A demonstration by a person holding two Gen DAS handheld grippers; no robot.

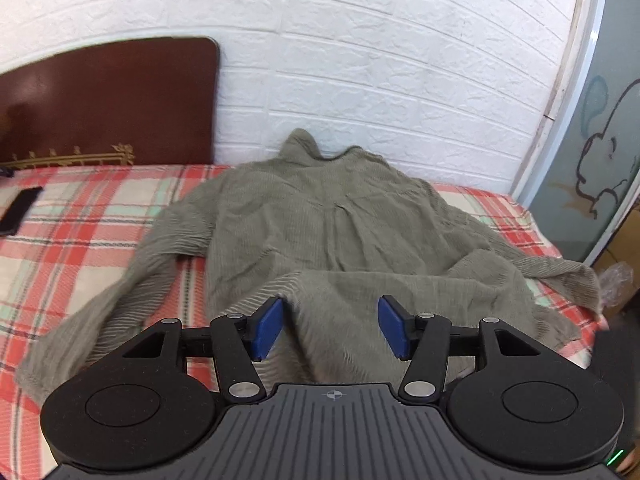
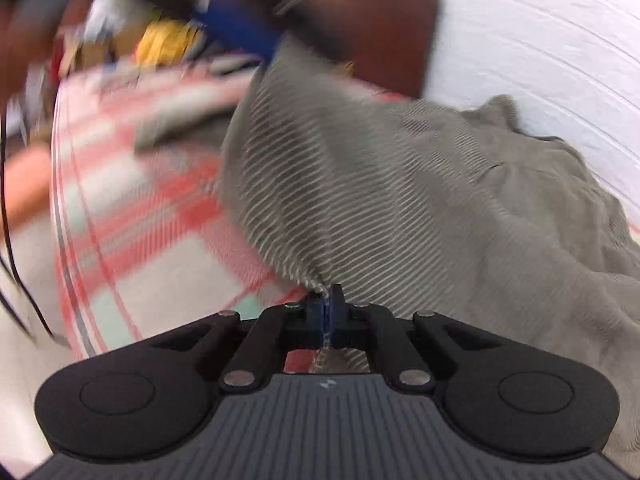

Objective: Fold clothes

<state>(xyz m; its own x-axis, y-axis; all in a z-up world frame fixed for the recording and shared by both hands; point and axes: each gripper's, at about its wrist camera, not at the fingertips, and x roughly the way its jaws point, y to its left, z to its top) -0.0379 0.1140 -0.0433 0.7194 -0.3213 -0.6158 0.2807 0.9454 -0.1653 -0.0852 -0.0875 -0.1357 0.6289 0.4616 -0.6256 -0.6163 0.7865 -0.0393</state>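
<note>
Right tongs clamped on green shirt hem, left tongs wide apart

Bed, red-plaid sheet; olive corduroy shirt spread on it, black phone near headboard.

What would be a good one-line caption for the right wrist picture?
Right gripper shut on the edge of a grey-green ribbed corduroy shirt over a red plaid bedsheet, image motion-blurred.
</note>
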